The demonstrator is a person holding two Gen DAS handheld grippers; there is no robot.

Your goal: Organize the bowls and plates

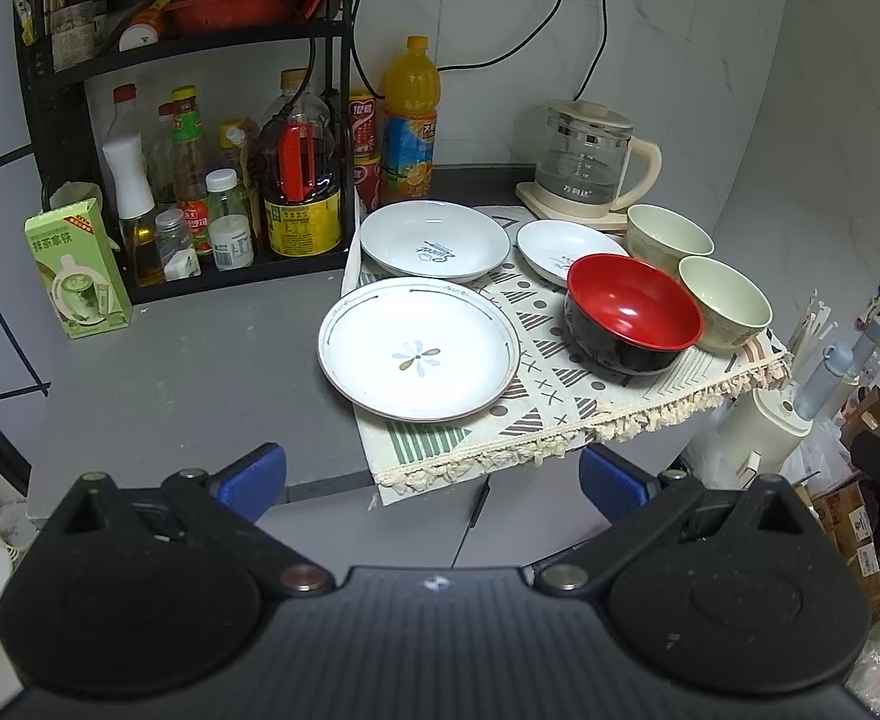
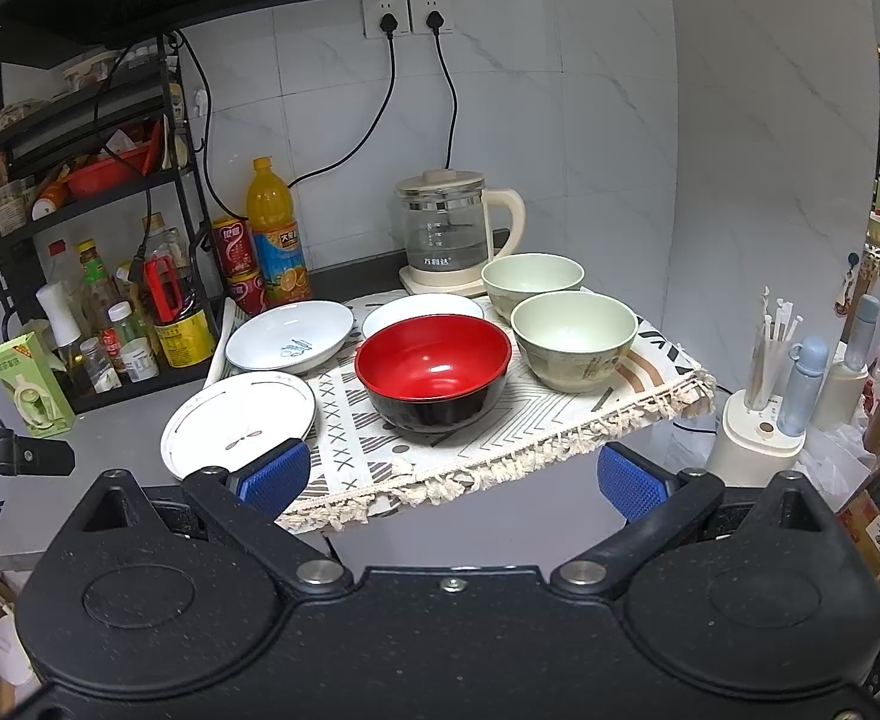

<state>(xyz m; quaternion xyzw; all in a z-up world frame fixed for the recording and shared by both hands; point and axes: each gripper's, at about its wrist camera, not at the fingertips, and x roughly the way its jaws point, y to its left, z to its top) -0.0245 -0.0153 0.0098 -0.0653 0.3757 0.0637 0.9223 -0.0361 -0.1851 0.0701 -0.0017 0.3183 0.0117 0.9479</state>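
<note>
both tools are hanging back off the near edge of the tabletop point(image 1: 188, 360), and both are standing spread with nothing between the blue pads: the left tool point(image 1: 434, 480) and the right tool point(image 2: 451, 474) are each holding nothing.

just ahead of the left tool, the flower plate point(image 1: 419, 348) is lying half on the patterned cloth point(image 1: 559, 372) and half on the bare tabletop. ahead of the right tool, the red bowl point(image 2: 434, 360) is sitting on the cloth, with a green bowl point(image 2: 574, 336) just to its right and a second green bowl point(image 2: 532, 276) beyond that. farther on, two white plates are lying side by side, the larger plate point(image 1: 434, 240) carrying script that seems to read "sweet", the smaller plate point(image 1: 565, 246) partly hidden behind the red bowl.

judging by this, the sorting is hardly begun: nothing is stacked or nested, so all three plates and all three bowls are waiting.

farthest off, the glass kettle point(image 2: 451, 234) is showing chinese characters, the orange bottle point(image 1: 410, 114) and the green carton point(image 1: 77, 267) likewise; i cannot read them surely.
</note>
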